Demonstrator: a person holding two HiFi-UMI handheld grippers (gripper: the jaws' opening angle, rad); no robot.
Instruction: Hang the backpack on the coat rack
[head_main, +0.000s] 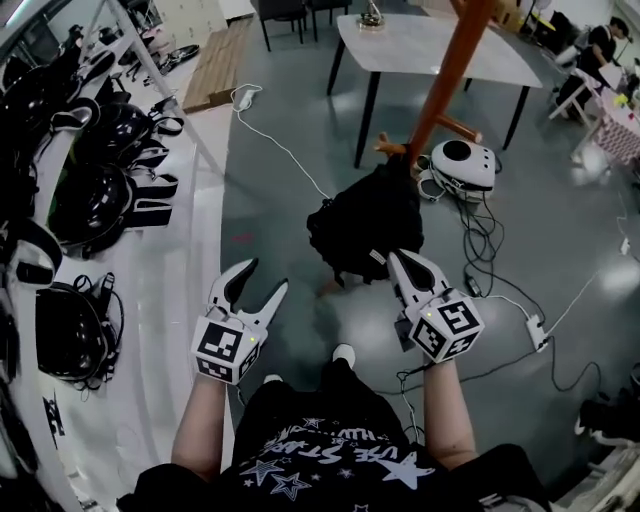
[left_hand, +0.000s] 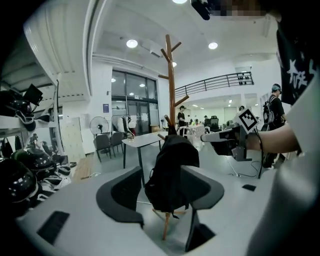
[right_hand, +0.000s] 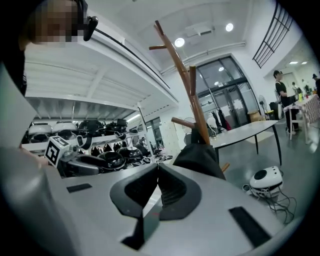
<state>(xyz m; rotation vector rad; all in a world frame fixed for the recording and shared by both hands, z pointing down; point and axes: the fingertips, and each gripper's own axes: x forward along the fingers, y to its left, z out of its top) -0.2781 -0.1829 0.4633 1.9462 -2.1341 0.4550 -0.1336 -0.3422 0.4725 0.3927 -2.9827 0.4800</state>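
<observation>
Now backpack (head_main: 365, 225) on coat rack (head_main: 455, 70)

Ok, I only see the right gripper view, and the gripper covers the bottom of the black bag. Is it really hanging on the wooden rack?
Observer: Yes. The left gripper view shows the backpack hanging on the coat rack, with the rack's wooden legs showing under it.
Operator: Is the other grabber holding anything?
Observer: No. In the head view the left gripper has its jaws wide apart with nothing between them.
Operator: Anything I could trip on?
Observer: A white power strip lies on the floor, off to the person's right.
</observation>
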